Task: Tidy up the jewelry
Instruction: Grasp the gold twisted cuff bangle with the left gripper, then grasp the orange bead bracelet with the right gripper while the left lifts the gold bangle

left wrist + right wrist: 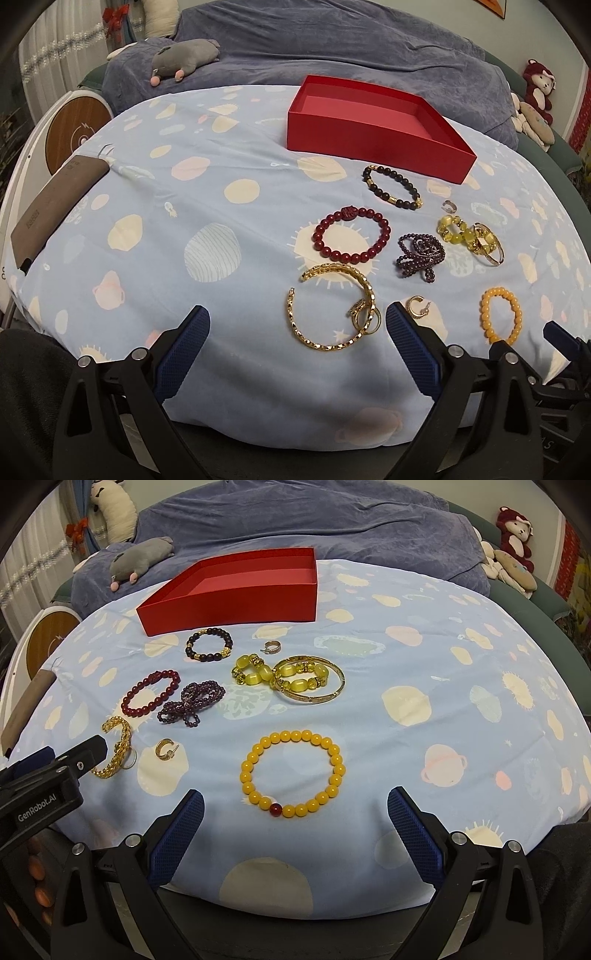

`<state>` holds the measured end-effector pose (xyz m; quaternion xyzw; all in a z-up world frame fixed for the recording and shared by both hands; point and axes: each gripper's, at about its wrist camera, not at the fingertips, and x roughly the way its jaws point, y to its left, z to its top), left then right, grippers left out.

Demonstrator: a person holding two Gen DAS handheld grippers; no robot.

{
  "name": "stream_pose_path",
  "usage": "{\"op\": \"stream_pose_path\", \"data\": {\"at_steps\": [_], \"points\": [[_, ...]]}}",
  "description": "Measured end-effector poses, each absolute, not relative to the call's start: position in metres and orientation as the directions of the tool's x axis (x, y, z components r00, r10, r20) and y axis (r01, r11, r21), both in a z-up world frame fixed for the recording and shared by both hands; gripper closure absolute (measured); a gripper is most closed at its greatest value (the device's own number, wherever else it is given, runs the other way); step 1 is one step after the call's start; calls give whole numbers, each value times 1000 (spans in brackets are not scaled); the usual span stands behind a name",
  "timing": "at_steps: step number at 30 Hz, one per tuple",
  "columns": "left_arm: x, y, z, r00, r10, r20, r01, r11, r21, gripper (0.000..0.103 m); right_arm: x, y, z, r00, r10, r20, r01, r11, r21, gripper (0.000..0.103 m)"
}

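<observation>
An open red box [380, 147] [236, 603] sits at the back of the blue patterned cloth. In front of it lie a dark bead bracelet [391, 186] [209, 644], a red bead bracelet [351, 236] [149, 693], a purple bead bundle [421, 254] [192, 702], yellow stone bracelets with a gold bangle [471, 236] [295, 675], gold chain bangles [332, 306] [112, 751], a gold earring [417, 306] [164, 748] and an orange bead bracelet [500, 314] [293, 773]. My left gripper [297, 321] is open just short of the gold bangles. My right gripper [295, 801] is open over the orange bracelet's near edge.
A brown flat case [59, 199] lies at the cloth's left edge beside a round wooden-faced device [75, 136]. Behind the cloth is a grey-blue blanket [332, 48] with a grey plush toy [184, 57] [142, 559]; more plush toys [513, 531] sit at the far right.
</observation>
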<state>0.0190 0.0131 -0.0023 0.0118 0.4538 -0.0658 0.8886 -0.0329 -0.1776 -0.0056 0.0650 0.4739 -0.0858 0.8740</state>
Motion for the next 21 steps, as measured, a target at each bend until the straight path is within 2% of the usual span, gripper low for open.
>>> {"op": "stream_pose_path", "data": {"at_steps": [5,8,9,11,14,21], "points": [[29,2,-10,541,-103,-835,160,987,-18,12,-32,-179,-8,530,-86,-844,213,976,35,8],[37,-2,-16,508,-112,-854,175,984,-24,24,-31,-179,-9,533,-91,-841,211,977,28,8],[40,-2,-18,495,-123,-860,179,983,-38,33,-31,-178,-10,531,-91,-843,212,977,28,8],[40,-2,-18,497,-129,-858,178,983,-45,36,-30,-179,-10,528,-87,-845,211,977,31,8],[37,-1,-16,502,-156,-851,195,979,-64,50,-30,-179,-11,521,-81,-850,211,977,36,8],[29,5,-9,522,-178,-834,194,977,-87,50,-30,-182,-9,541,-68,-838,212,976,58,8]]}}
